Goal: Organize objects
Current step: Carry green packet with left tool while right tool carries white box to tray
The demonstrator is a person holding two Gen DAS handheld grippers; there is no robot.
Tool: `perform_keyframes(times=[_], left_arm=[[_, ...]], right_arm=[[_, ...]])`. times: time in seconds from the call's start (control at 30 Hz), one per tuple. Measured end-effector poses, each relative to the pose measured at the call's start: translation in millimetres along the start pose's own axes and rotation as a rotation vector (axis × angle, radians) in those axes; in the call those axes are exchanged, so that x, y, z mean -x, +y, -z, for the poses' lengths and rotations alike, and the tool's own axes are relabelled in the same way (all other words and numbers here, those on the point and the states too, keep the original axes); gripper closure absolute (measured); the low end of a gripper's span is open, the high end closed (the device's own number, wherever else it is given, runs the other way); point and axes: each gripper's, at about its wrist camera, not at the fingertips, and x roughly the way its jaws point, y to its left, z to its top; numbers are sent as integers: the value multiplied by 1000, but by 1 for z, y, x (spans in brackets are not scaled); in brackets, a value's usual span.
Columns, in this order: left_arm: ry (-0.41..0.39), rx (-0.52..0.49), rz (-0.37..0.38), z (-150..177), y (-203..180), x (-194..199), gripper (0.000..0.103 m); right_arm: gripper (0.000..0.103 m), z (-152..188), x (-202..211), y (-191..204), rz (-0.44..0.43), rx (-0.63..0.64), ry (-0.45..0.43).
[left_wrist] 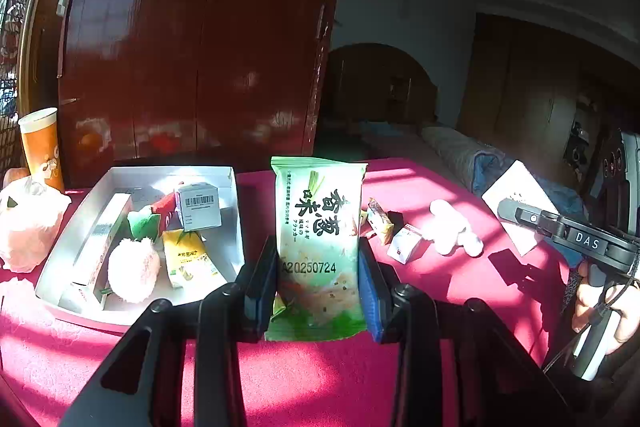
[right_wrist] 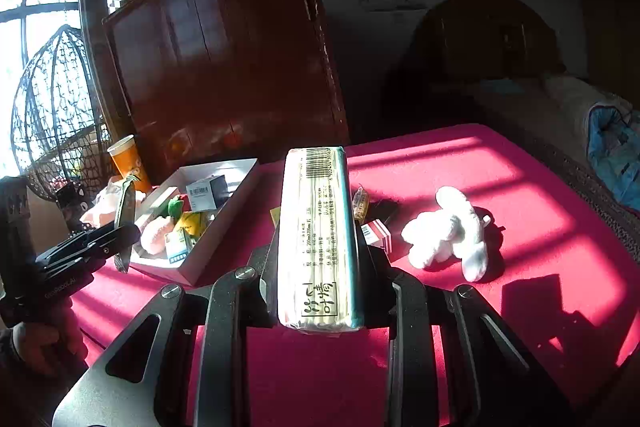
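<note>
Red table (left_wrist: 304, 367) | left jaws pinch green snack packet (left_wrist: 320, 251) | right jaws pinch tissue pack (right_wrist: 318, 243)

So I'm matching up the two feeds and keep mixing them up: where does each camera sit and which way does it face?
Left wrist: on the left gripper, facing across the red table; fingers clamp a green snack packet; right gripper and hand at right.
Right wrist: on the right gripper, same heading; clamps a tissue pack; left gripper at left.
Shared: white box, white plush.

"A20250724" on green snack packet (left_wrist: 319, 255), "DAS" on right gripper (left_wrist: 588, 242), seemingly.
</note>
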Motion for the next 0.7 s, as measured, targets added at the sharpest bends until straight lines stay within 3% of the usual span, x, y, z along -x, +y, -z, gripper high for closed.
perform_keyframes(times=[0.3, 0.7], left_arm=[[-37, 35, -70, -12, 29, 12, 67], [-74, -24, -297, -68, 94, 21, 67]], right_arm=[[77, -25, -9, 31, -44, 42, -45], [77, -77, -11, 83, -130, 98, -113]])
